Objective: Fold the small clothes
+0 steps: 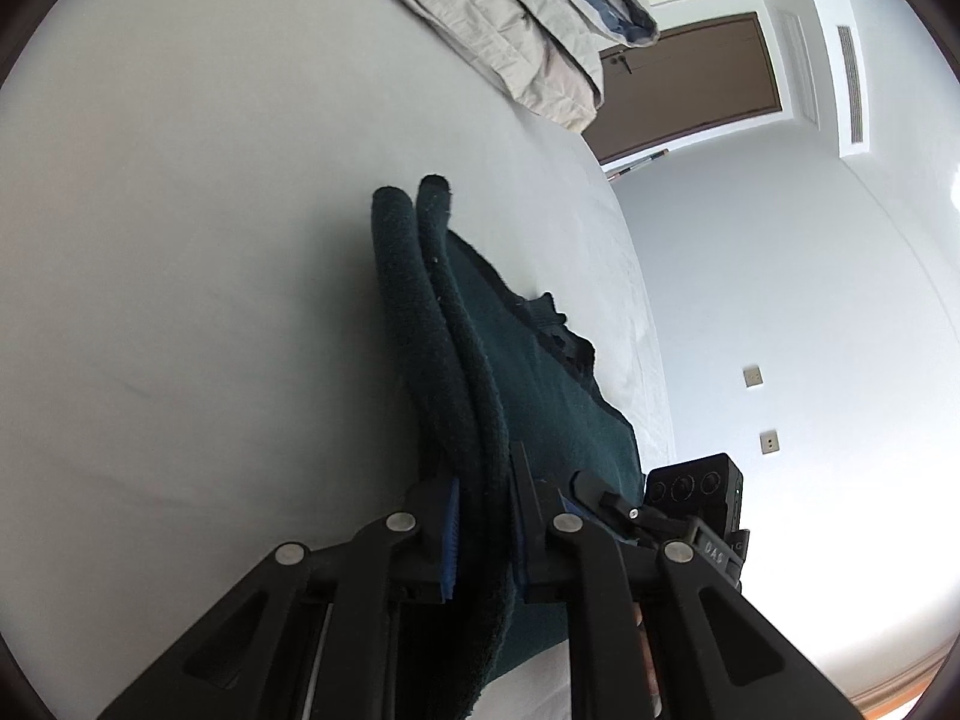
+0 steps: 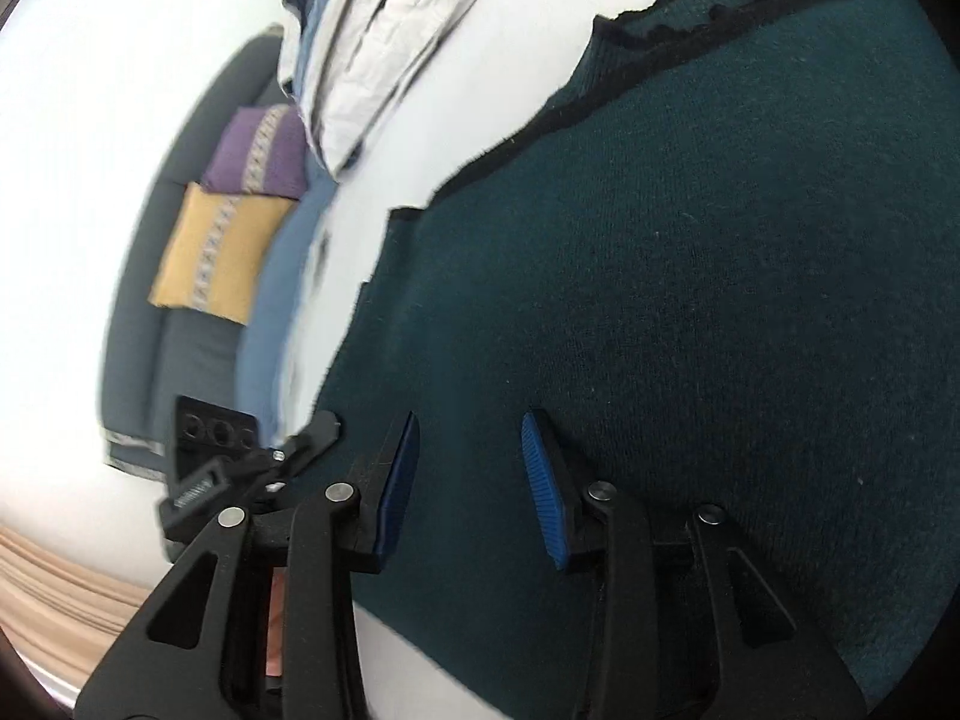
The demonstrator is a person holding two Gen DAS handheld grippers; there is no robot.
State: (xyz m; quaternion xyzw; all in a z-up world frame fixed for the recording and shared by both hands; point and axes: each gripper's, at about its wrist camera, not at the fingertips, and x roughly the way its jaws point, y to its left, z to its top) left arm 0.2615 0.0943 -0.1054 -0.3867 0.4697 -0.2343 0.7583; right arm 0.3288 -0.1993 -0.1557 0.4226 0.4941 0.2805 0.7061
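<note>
A dark green knitted garment (image 1: 540,372) with black trim lies on the white bed sheet (image 1: 210,300). My left gripper (image 1: 486,480) is shut on a doubled, rolled edge of it, and that edge stands up from the bed between the blue pads. In the right wrist view the same garment (image 2: 690,300) spreads flat and fills most of the picture. My right gripper (image 2: 471,426) hovers low over its near part with the blue pads apart. Nothing is pinched between them; the cloth lies underneath.
A folded pale quilt (image 1: 510,30) with a blue layer lies at the far end of the bed. A brown door (image 1: 690,84) and white wall stand beyond the bed edge. A grey sofa (image 2: 138,300) holds a purple cushion (image 2: 258,150) and a yellow cushion (image 2: 216,252).
</note>
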